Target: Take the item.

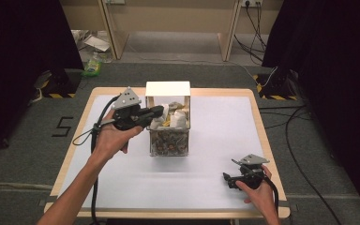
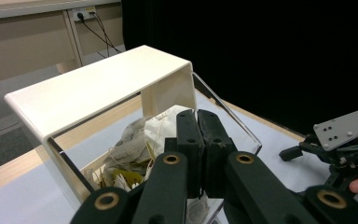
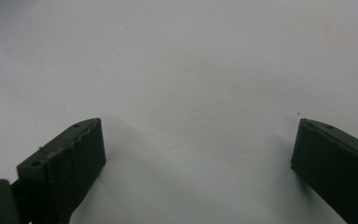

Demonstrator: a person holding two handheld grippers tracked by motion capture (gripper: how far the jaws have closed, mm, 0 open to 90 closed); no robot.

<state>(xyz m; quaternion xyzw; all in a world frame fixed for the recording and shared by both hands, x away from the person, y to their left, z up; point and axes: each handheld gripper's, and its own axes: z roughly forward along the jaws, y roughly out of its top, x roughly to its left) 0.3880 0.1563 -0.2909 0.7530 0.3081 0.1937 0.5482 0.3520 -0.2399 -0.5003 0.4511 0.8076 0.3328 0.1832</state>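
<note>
1. Covering most of the scene, a wooden-edged table (image 1: 258,122) with a white top surface stands on grey carpet, with black curtains at both sides.
2. Reaching in from the bottom left of the high view, the person's left forearm stretches forward, and the left hand (image 1: 110,138) holds the left gripper (image 1: 158,111) raised over the near left corner of a box.
3. Sitting at the middle of the table, toward its far side, the clear-walled box (image 1: 168,143) has a cream cover (image 2: 93,88) bridging its far end.
4. Inside the box lie crumpled white and grey cloth-like pieces (image 2: 156,128) with thin strings and a few yellowish bits; what they are cannot be told exactly.
5. The left gripper's jaws are pressed together, tips over the box contents; whether anything is pinched between them cannot be told.
6. At the near right corner of the table, the right hand (image 1: 258,192) holds the right gripper (image 1: 226,178) low over the bare white surface, well apart from the box.
7. In the right gripper view, its jaws stand wide apart with nothing between them.
</note>
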